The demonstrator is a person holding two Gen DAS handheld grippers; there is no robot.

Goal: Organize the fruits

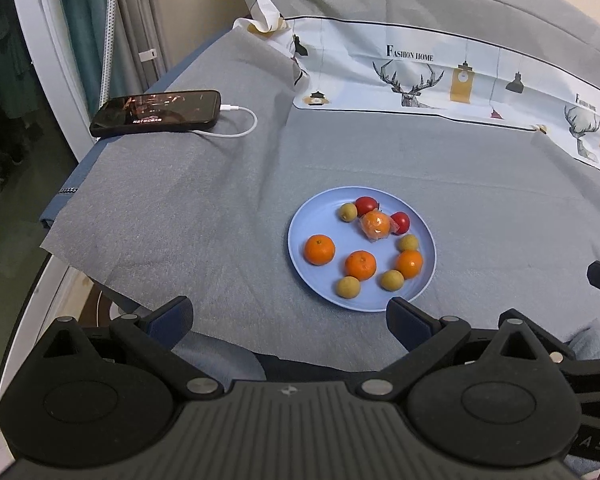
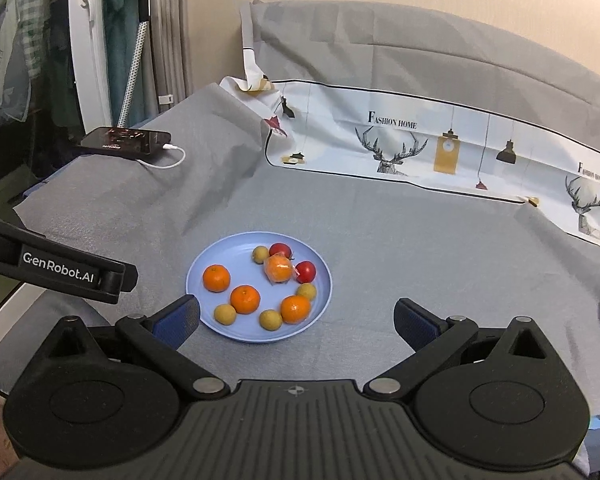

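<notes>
A light blue plate (image 1: 316, 216) (image 2: 220, 252) sits on a grey cloth and holds three bare tangerines (image 1: 319, 249) (image 2: 216, 278), one plastic-wrapped tangerine (image 1: 375, 225) (image 2: 279, 269), two red tomatoes (image 1: 366, 204) (image 2: 305, 271) and several small yellow-green fruits (image 1: 348, 286) (image 2: 225, 314). My left gripper (image 1: 290, 314) is open and empty, just short of the plate's near rim. My right gripper (image 2: 296, 318) is open and empty, over the plate's near right rim. The left gripper's body shows at the left of the right wrist view.
A black phone (image 1: 156, 113) (image 2: 126, 142) on a white charging cable (image 1: 236, 124) lies at the table's far left corner. A white printed cloth (image 1: 440, 76) (image 2: 420, 148) lies along the back. The table edge drops off at the left.
</notes>
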